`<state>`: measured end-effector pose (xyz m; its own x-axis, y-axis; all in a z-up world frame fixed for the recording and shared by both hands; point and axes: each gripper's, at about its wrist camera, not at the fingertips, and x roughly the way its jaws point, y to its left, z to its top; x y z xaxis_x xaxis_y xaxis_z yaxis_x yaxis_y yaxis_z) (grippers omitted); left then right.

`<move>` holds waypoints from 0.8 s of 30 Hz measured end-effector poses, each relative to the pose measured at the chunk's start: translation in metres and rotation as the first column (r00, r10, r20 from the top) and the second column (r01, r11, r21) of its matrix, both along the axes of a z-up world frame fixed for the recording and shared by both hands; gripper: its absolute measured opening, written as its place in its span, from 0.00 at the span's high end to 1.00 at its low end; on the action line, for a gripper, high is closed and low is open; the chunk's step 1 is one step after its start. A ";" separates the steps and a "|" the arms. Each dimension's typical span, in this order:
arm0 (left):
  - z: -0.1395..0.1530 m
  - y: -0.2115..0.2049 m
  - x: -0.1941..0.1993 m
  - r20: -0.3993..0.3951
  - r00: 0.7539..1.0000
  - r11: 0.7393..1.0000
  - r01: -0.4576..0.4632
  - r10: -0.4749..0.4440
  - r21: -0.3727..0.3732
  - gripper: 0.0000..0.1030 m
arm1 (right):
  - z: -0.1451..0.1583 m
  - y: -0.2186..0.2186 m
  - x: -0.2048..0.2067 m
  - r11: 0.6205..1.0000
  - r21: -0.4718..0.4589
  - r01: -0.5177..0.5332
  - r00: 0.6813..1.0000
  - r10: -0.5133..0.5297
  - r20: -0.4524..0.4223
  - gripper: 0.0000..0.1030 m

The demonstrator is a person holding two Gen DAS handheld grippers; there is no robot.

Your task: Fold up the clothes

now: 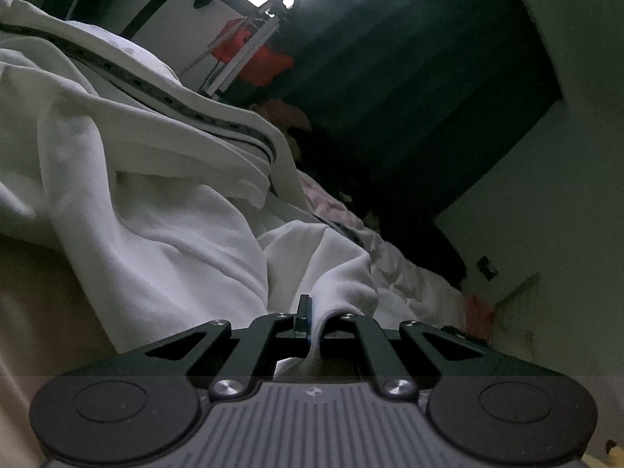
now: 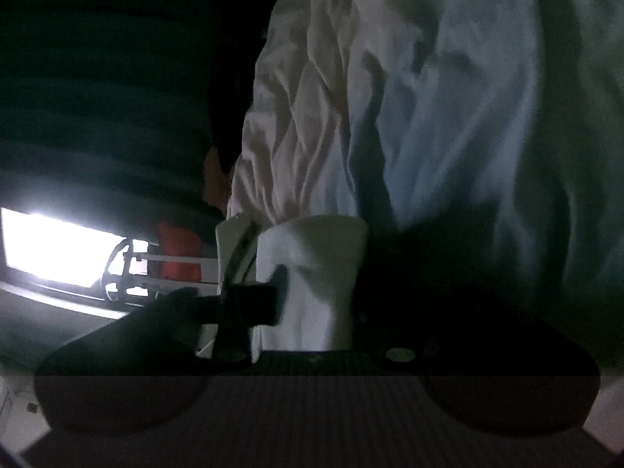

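A white garment [image 1: 148,202] with a dark striped band lies crumpled across the left wrist view, stretching up and left. My left gripper [image 1: 314,323] is shut on a folded edge of this white garment, which comes out between the fingers. In the right wrist view, my right gripper [image 2: 312,292] is shut on a thick fold of the white garment [image 2: 312,257]. This view is dark and blurred, and the right finger is hidden in shadow.
A floral bedsheet [image 1: 390,265] lies under the garment and shows as rumpled pale cloth in the right wrist view [image 2: 429,117]. Dark green curtains [image 1: 409,97] hang behind. A bright window [image 2: 58,249], a metal rack [image 1: 249,46] and a red item [image 1: 253,58] stand behind.
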<state>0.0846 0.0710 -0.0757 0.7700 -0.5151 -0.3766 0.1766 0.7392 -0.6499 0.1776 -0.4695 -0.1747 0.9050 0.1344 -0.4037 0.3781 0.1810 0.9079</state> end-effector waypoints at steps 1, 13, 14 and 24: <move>0.000 -0.002 0.000 0.001 1.000 1.000 0.006 -0.006 0.009 0.97 | -0.001 -0.003 0.000 1.000 0.005 0.001 1.000 -0.001 -0.015 0.80; -0.014 -0.058 -0.005 0.022 0.987 0.962 0.148 -0.157 0.230 0.97 | 0.074 -0.027 -0.040 0.967 -0.195 0.164 0.976 -0.130 0.175 0.94; -0.017 -0.065 -0.005 0.021 0.983 0.952 0.170 -0.181 0.255 0.96 | 0.081 -0.031 -0.051 0.950 -0.238 0.204 0.969 -0.161 0.188 0.94; -0.050 -0.101 0.008 -0.042 0.961 0.883 0.267 -0.272 0.385 0.95 | 0.012 -0.083 -0.114 0.950 -0.055 0.307 0.919 -0.311 -0.241 0.93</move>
<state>0.0926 -0.0298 -0.1255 0.6284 -0.5208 -0.5778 0.4112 0.8529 -0.3216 0.0634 -0.5529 -0.1627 0.7737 -0.1438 -0.6170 0.6269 0.0330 0.7784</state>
